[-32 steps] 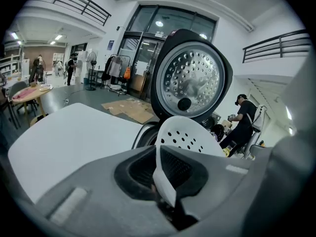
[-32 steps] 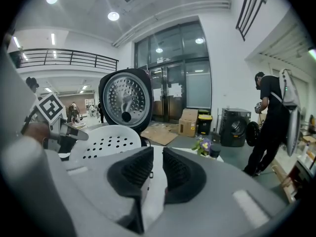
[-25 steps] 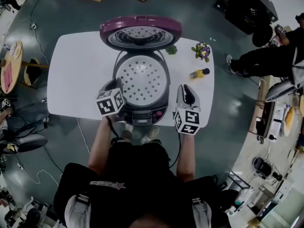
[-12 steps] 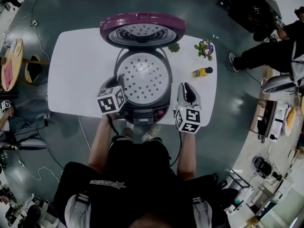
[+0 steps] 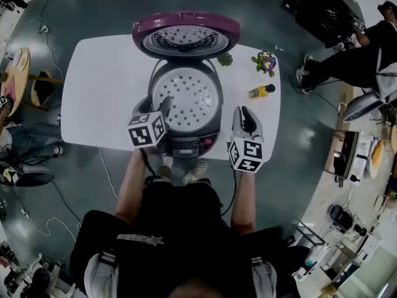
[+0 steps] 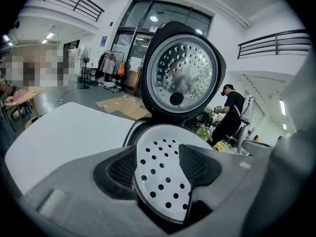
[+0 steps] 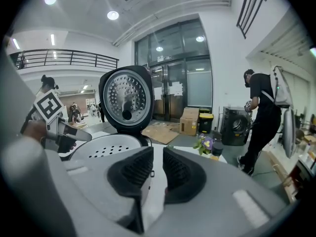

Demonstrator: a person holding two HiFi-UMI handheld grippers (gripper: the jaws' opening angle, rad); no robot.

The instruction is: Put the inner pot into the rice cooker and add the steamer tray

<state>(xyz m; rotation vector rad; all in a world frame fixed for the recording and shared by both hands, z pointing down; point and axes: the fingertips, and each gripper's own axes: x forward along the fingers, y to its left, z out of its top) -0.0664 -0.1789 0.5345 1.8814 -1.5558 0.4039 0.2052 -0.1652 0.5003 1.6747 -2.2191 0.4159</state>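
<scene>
Left tongs [image 6: 160, 169] are just opening around the seated steamer tray [image 5: 185, 98] (job seemingly finishing); right tongs [image 7: 158, 169] idling, barely parted, empty.

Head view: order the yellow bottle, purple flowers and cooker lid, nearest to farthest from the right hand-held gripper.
1. Yellow bottle, just beyond the right hand-held gripper.
2. Purple flowers, near the table's far edge.
3. Cooker lid, raised, far left.
</scene>
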